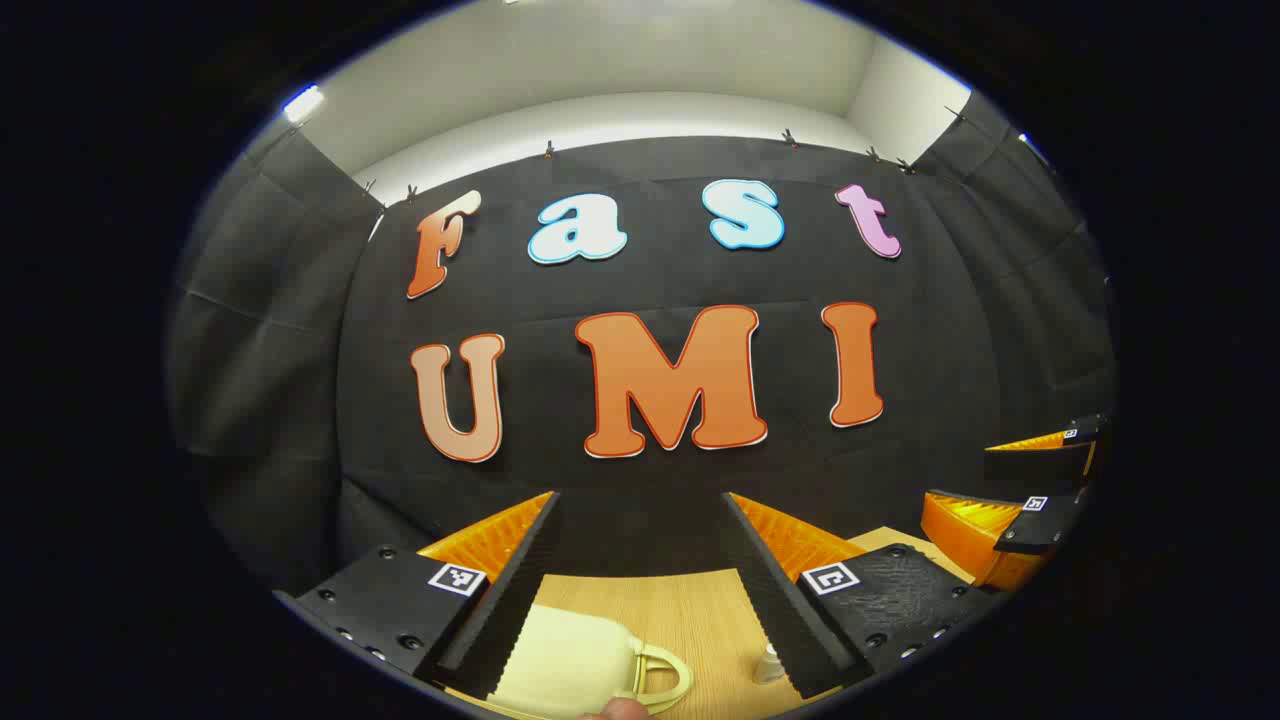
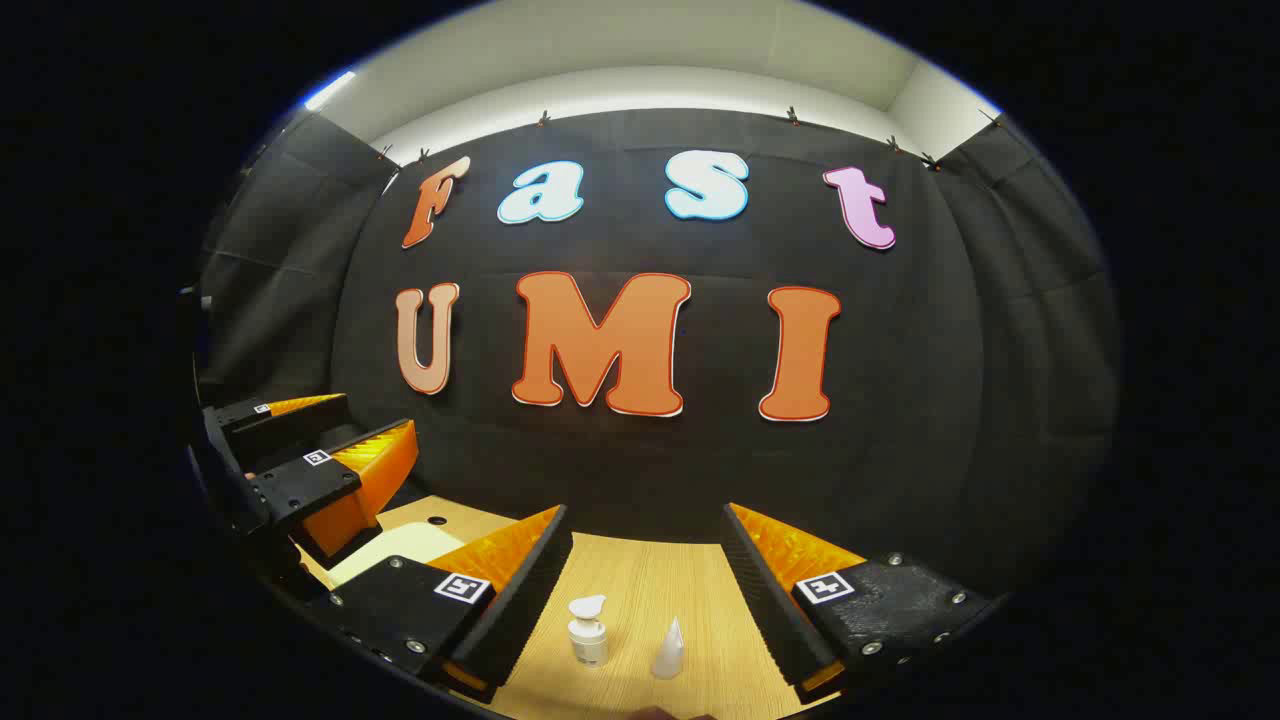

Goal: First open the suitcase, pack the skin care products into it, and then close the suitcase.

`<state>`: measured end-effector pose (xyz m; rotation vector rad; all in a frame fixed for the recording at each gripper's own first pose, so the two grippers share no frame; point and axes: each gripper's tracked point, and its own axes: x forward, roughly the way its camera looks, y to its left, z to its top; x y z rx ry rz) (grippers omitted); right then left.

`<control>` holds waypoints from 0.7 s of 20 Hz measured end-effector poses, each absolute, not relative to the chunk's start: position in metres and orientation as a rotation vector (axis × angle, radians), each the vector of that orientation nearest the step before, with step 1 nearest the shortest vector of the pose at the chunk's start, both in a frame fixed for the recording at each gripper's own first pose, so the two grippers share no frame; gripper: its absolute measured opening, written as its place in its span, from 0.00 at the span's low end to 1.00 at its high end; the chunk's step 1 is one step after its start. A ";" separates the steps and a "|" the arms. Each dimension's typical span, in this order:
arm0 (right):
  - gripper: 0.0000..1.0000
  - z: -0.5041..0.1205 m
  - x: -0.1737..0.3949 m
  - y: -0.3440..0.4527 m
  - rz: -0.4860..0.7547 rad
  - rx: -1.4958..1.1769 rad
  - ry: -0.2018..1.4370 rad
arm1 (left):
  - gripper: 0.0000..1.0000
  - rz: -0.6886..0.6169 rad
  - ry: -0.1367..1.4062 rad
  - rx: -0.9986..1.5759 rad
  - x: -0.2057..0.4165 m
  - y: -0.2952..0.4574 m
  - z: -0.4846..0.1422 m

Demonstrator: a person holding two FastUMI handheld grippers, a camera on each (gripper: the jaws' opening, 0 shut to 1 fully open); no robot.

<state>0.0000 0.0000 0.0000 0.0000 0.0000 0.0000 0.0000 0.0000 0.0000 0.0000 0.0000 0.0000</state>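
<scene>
A small cream suitcase (image 1: 570,665) with a loop handle lies on the wooden table (image 1: 690,610), low between the fingers of my left gripper (image 1: 640,500), which is open and holds nothing. A little white bottle (image 1: 768,662) stands by its right finger. In the right gripper view, a white pump bottle (image 2: 587,628) and a small white cone-topped tube (image 2: 668,648) stand on the table (image 2: 640,570) below my open right gripper (image 2: 647,512). The suitcase (image 2: 395,548) shows as a pale corner at the left.
The other gripper (image 1: 1000,470) hovers at the right of the left gripper view, and the left gripper (image 2: 350,425) at the left of the right gripper view. A fingertip (image 1: 620,708) peeks in at the bottom edge. Black cloth walls close the booth behind the table.
</scene>
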 end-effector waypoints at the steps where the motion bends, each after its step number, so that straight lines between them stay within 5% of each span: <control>1: 0.96 0.000 0.001 0.002 0.000 -0.002 0.003 | 1.00 -0.003 0.001 0.003 -0.001 -0.001 0.000; 14: 0.96 0.005 0.004 0.010 0.019 -0.004 -0.010 | 0.99 0.012 -0.005 0.033 -0.004 0.007 0.002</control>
